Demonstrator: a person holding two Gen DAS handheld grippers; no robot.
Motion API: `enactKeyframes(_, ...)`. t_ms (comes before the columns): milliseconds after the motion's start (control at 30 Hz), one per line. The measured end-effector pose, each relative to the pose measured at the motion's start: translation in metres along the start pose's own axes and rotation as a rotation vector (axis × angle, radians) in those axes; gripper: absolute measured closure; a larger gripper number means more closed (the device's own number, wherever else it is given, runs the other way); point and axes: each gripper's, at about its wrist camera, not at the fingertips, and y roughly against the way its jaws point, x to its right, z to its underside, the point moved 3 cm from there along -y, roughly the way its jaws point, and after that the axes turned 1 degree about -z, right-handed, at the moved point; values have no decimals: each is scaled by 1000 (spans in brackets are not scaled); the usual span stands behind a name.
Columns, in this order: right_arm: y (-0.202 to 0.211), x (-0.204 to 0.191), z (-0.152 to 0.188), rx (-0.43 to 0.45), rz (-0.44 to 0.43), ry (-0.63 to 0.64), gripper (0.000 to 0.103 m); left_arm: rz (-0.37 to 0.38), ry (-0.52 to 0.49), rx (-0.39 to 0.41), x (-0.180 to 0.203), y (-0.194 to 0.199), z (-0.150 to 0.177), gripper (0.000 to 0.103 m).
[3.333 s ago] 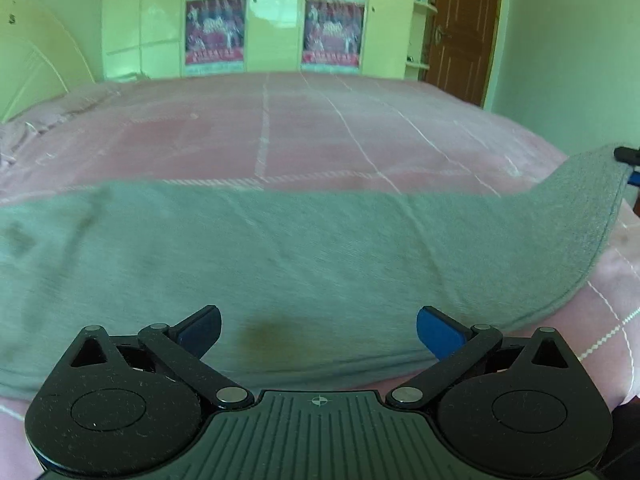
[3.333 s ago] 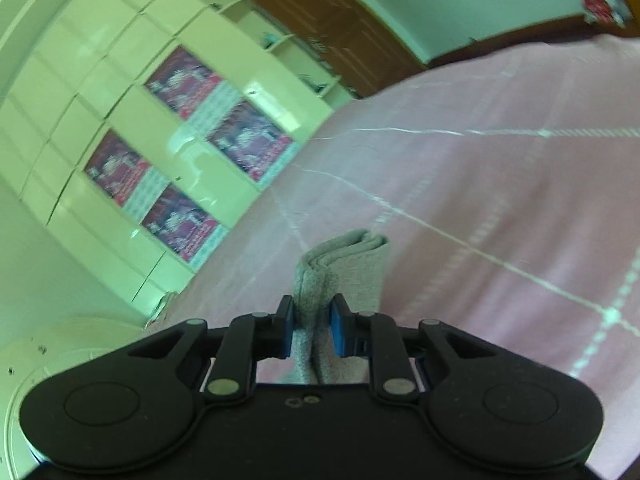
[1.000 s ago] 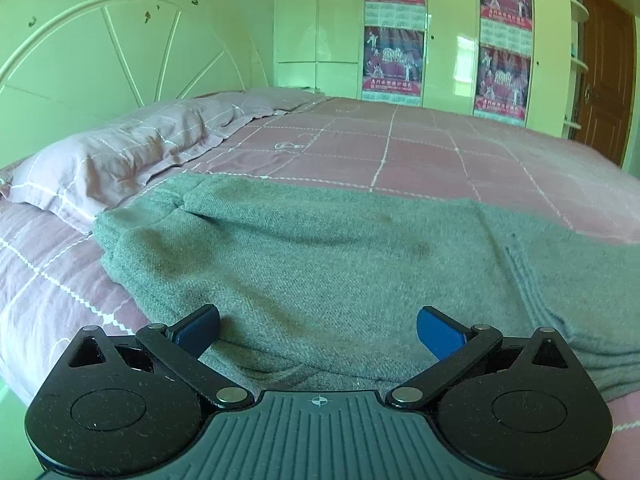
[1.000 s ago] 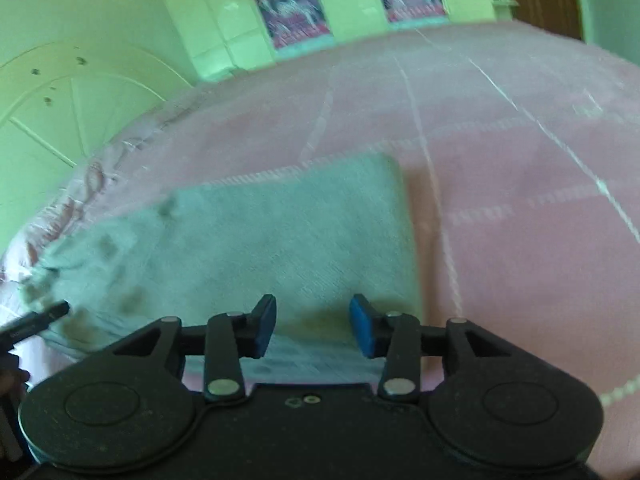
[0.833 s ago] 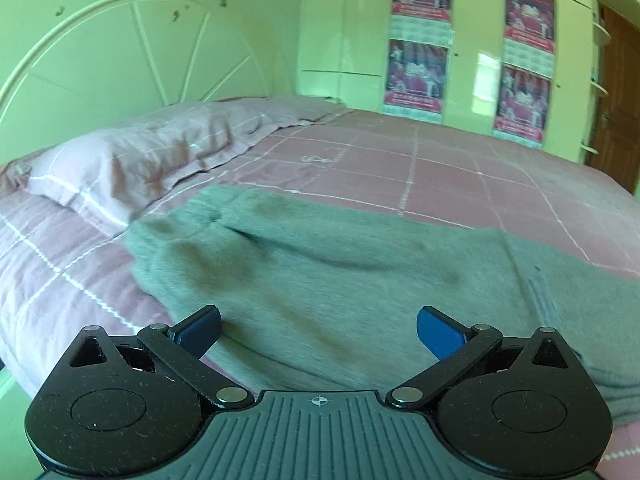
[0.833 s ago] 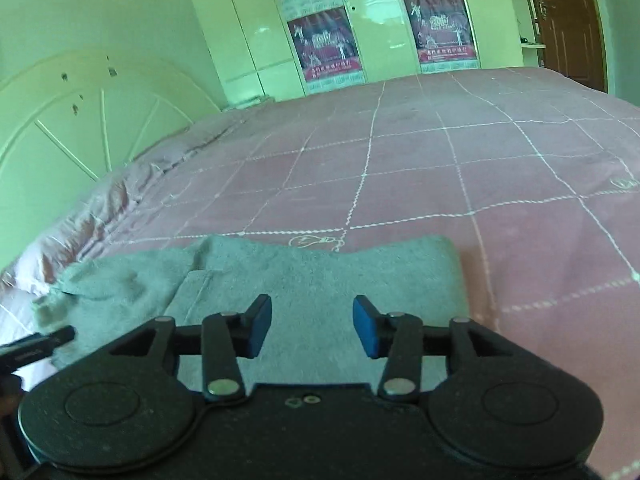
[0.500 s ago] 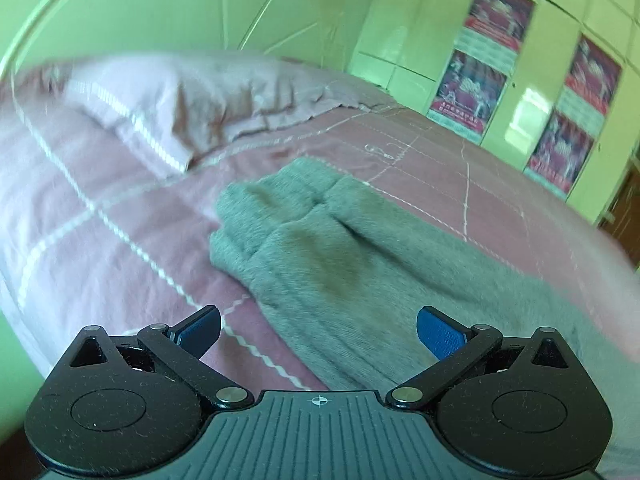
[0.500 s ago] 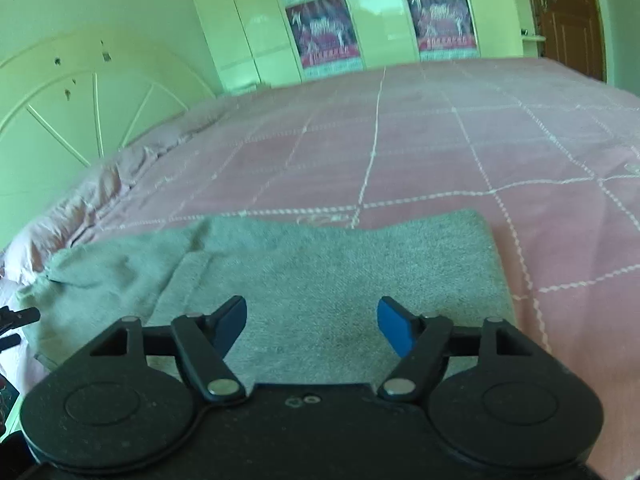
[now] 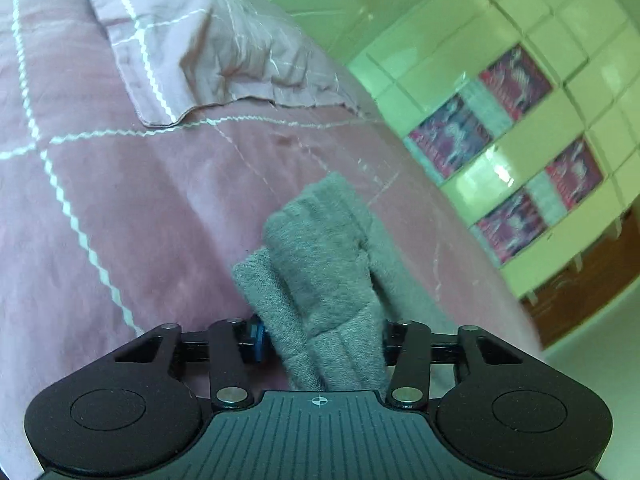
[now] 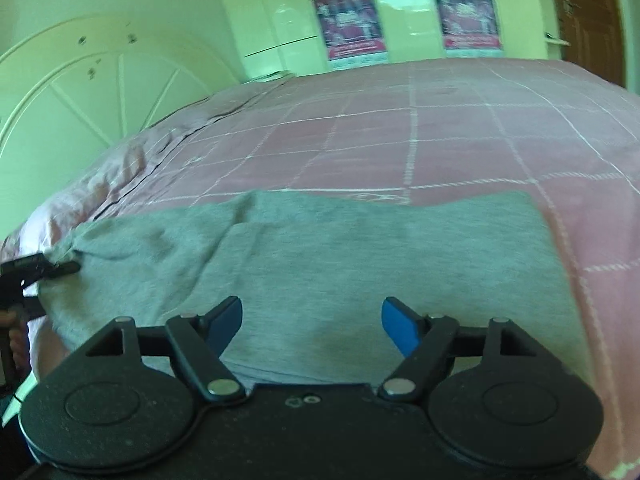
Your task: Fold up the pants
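My left gripper (image 9: 320, 334) pinches a bunched end of the grey pants (image 10: 360, 264), which lie partly folded across the near bed (image 10: 460, 132). My right gripper (image 10: 312, 320) hovers wide open, holding nothing. I judge a further fold remains.

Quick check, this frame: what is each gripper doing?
Left gripper: closed on a bunched end of the grey pants.
Right gripper: open, holding nothing, fingers above the flat pants.
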Motion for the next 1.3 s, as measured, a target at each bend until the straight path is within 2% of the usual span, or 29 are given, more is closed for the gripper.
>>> enactKeyframes(133,-8,-45,-4,12,-40,147,32,34,-59,62,10,13,-4,65)
enactKeyframes(167,-13,-54,-1,-5,-26,206,30,39,-71,63,12,13,-4,65)
enactKeyframes(200,-27,-63,6,-66,20,281,27,41,-79,63,12,13,-6,65)
enactKeyframes(233,-46,-70,18,-175,48,361,21,43,-82,56,12,12,-7,65)
enactKeyframes(267,-53,-75,30,-167,69,432,19,43,-81,48,11,9,-7,65)
enactKeyframes(300,-54,-75,35,-131,84,448,16,36,-81,41,9,8,-8,65)
enactKeyframes(400,-49,-70,29,-128,58,383,16,31,-79,33,5,10,-8,65)
enactKeyframes(467,-30,-66,21,-72,10,342,22,24,-100,41,9,14,-9,65)
enactKeyframes(500,-17,-62,16,-21,-20,311,21,23,-113,50,13,17,-10,65)
enactKeyframes(533,-3,-58,13,28,-34,284,12,24,-129,62,20,20,-11,65)
enactKeyframes(600,15,-41,7,86,-17,220,11,35,-169,102,42,36,-10,65)
enactKeyframes(733,40,32,-5,152,-9,-101,11,79,-272,185,97,56,-3,65)
enactKeyframes(867,63,105,-5,206,33,-375,11,130,-381,214,160,61,13,65)
enactKeyframes(1033,93,166,10,299,89,-517,11,218,-499,188,243,57,54,65)
enactKeyframes(1200,108,213,27,358,110,-648,11,346,-659,97,334,54,132,64)
enactKeyframes(1233,109,221,30,362,114,-670,11,382,-705,37,353,52,159,57)
enactKeyframes(1267,111,231,33,369,118,-697,11,414,-755,-50,367,44,185,44)
enactKeyframes(1300,111,240,34,378,117,-725,11,450,-781,-146,375,36,210,9)
